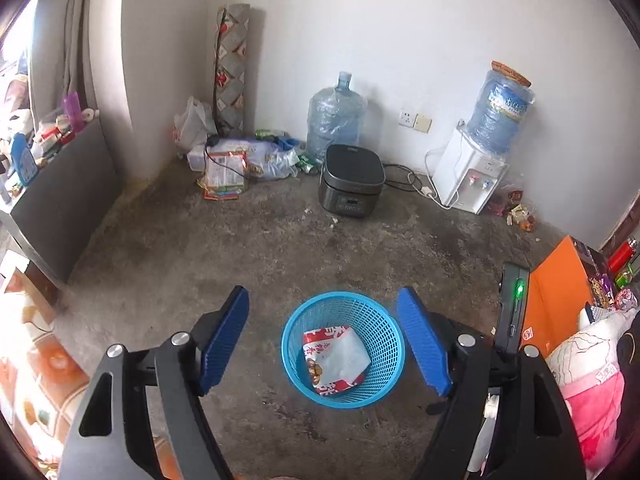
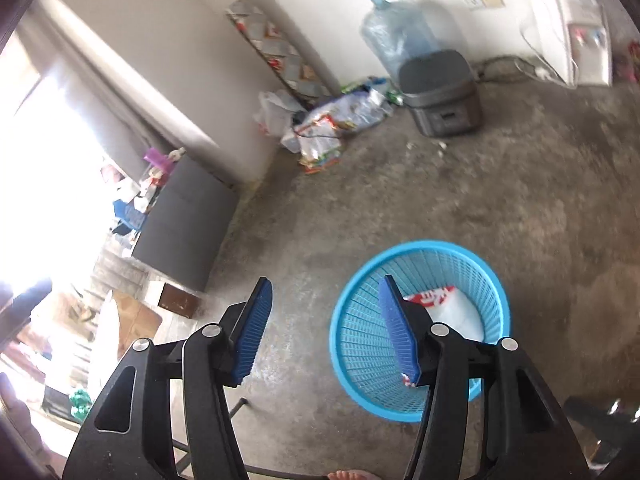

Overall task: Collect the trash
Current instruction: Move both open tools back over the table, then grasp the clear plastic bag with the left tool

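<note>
A blue mesh waste basket [image 1: 384, 320] stands on the concrete floor. A red and white snack wrapper [image 1: 336, 356] lies inside it. My left gripper [image 1: 324, 336] is open and empty, held above the basket with its blue pads either side of it. In the right wrist view the basket [image 2: 492, 280] sits low and right, with the wrapper [image 2: 452, 308] inside. My right gripper [image 2: 326, 328] is open and empty, above the basket's left rim.
A heap of bags and packets [image 1: 240, 160] lies in the far corner. A black rice cooker [image 1: 351, 180], water jug [image 1: 335, 116] and white dispenser [image 1: 468, 172] stand by the wall. A dark cabinet [image 1: 64, 192] is left, an orange box [image 1: 556, 292] right.
</note>
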The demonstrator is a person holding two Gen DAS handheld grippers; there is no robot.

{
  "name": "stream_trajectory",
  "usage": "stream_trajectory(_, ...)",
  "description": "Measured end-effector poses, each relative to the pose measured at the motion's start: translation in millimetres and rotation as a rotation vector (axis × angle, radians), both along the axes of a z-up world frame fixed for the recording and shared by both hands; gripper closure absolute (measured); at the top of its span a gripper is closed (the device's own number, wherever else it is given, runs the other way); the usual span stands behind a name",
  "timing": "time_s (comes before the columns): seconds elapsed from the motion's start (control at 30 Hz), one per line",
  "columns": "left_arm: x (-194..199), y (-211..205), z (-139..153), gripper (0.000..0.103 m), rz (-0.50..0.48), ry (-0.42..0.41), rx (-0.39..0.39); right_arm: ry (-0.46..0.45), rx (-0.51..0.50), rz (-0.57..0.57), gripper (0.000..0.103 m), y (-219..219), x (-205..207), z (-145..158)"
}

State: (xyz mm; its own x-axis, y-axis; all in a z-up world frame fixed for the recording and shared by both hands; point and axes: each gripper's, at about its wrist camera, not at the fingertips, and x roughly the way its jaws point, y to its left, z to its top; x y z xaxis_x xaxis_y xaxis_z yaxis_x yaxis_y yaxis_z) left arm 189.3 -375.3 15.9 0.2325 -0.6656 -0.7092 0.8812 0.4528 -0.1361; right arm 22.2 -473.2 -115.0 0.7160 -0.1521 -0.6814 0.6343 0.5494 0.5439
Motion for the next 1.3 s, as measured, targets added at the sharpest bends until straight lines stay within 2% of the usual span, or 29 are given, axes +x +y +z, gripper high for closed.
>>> stream_trajectory(0.17,-4.4,72.8,47.5,0.024,0.084,-0.040,-0.107,-0.081,-0.201,0.118,0.026,43.5,9.3,67.3)
stream_trajectory(0.3,-12.8,129.8,61.8,0.024,0.129,-0.059,-0.133,-0.135,-0.339,0.211,0.013,80.5,12.7,106.7)
stream_trajectory(0.4,-21.9,172.0,70.8,0.024,0.173,-0.089,-0.141,-0.179,-0.444,0.256,0.008,107.7,11.3,128.2)
stream_trajectory(0.5,-33.4,214.4,83.5,0.024,0.225,-0.123,-0.163,-0.209,-0.556,0.265,0.008,131.4,7.6,142.0)
stream_trajectory(0.6,-43.5,260.7,95.1,0.024,0.313,-0.161,-0.181,-0.229,-0.604,0.287,0.008,147.2,7.0,150.2)
stream_trajectory(0.73,-57.3,323.9,103.2,0.024,0.457,-0.203,-0.188,-0.275,-0.549,0.347,0.008,157.9,13.1,158.9)
stream_trajectory(0.87,-71.5,373.9,99.7,0.024,0.557,-0.242,-0.169,-0.302,-0.462,0.447,0.008,177.4,31.8,163.0)
stream_trajectory(1.03,-75.6,423.6,83.0,0.024,0.635,-0.194,-0.170,-0.285,-0.406,0.574,0.010,215.2,57.7,159.8)
stream_trajectory(1.13,-73.8,438.9,71.3,0.024,0.653,-0.146,-0.178,-0.259,-0.354,0.633,0.016,232.4,71.4,155.5)
stream_trajectory(1.23,-67.3,434.3,61.6,0.027,0.644,-0.103,-0.155,-0.229,-0.301,0.677,0.023,244.7,84.1,149.2)
stream_trajectory(1.3,-64.6,425.0,56.1,0.031,0.609,-0.103,-0.125,-0.208,-0.261,0.708,0.029,251.0,93.8,144.2)
